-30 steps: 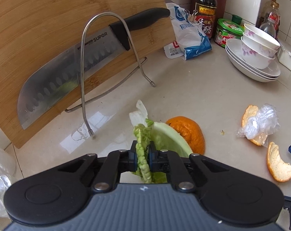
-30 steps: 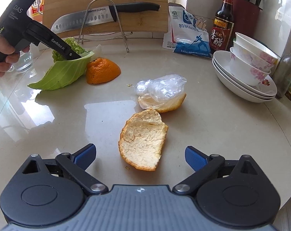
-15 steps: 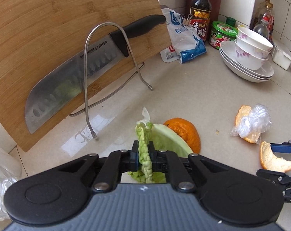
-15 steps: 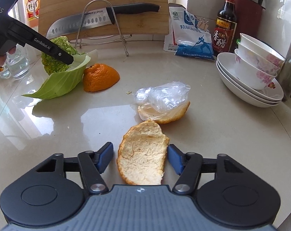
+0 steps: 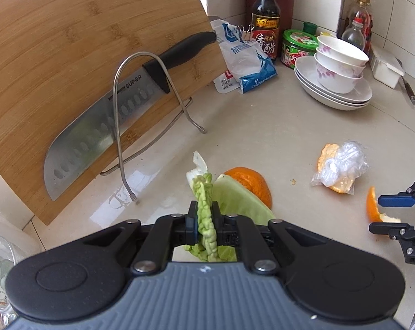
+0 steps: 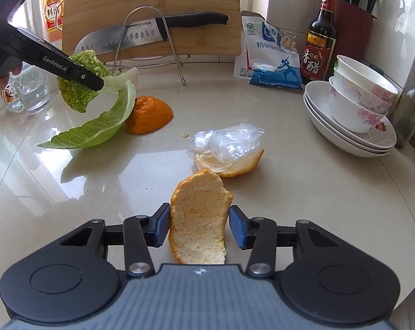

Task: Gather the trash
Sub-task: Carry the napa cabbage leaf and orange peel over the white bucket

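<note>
My left gripper (image 5: 204, 220) is shut on a green cabbage leaf (image 5: 206, 220) and holds it lifted off the counter; in the right wrist view the leaf (image 6: 97, 126) hangs from the left gripper (image 6: 101, 84). A domed orange peel (image 6: 148, 114) sits beside the leaf. My right gripper (image 6: 199, 227) has its blue pads on either side of an orange peel piece (image 6: 199, 220), touching or almost touching it. Another peel (image 6: 232, 165) lies under a crumpled clear plastic wrap (image 6: 229, 143).
A cutting board (image 5: 70, 68) and a knife (image 5: 119, 110) stand in a wire rack at the back. A salt bag (image 6: 270, 63), a vinegar bottle (image 6: 320, 38), stacked bowls on plates (image 6: 356, 101) and a water glass (image 6: 28, 90) ring the counter.
My left gripper has lifted the cabbage leaf up off the counter. My right gripper has moved forward and narrowed its jaws around the near orange peel piece.
</note>
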A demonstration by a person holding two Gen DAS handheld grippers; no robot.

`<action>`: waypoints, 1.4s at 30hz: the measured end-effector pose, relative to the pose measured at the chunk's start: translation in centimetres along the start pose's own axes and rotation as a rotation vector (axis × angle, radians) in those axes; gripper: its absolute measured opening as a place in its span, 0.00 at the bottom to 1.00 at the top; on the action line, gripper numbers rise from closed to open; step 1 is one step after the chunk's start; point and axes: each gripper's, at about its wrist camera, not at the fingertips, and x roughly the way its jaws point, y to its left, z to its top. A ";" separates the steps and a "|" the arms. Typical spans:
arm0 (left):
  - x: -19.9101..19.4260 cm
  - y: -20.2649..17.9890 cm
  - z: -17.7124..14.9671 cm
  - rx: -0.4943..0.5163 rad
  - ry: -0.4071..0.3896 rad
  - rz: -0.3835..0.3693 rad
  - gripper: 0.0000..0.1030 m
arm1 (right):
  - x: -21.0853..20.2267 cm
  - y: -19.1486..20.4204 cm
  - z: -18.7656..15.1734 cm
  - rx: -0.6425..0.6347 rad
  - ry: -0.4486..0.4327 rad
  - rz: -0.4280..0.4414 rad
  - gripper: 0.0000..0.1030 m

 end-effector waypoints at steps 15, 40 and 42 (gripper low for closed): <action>-2.0 -0.4 0.2 0.018 -0.038 0.010 0.05 | 1.3 -0.1 -1.2 -0.010 0.040 0.015 0.68; -6.7 -2.5 0.9 0.067 -0.097 -0.035 0.05 | -1.5 -0.2 -0.9 -0.020 0.002 -0.002 0.46; -6.9 -3.2 0.8 0.078 -0.094 -0.049 0.05 | -2.1 -0.2 -1.1 -0.020 -0.002 -0.004 0.46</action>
